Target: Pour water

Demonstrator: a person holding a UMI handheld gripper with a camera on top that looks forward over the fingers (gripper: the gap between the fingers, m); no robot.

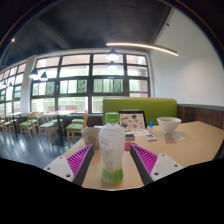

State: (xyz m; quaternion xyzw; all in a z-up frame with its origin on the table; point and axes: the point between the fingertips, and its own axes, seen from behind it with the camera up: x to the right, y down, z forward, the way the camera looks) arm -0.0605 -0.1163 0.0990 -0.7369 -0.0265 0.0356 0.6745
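Note:
A tall clear plastic bottle point(111, 152) with a pale label and a green bottom stands on the wooden table point(190, 145). It stands between my fingers, with a gap at either side. My gripper point(111, 160) is open, and its magenta pads point(78, 158) flank the bottle's lower half. A white bowl point(168, 125) stands on the table beyond the fingers to the right. A pale cup point(92, 133) stands just behind the bottle to the left.
A boxy printed object point(132, 121) and a small blue thing point(152, 126) stand at the table's far side. A green bench seat point(140, 105) runs behind the table under large windows. Other tables and chairs point(45, 125) fill the room to the left.

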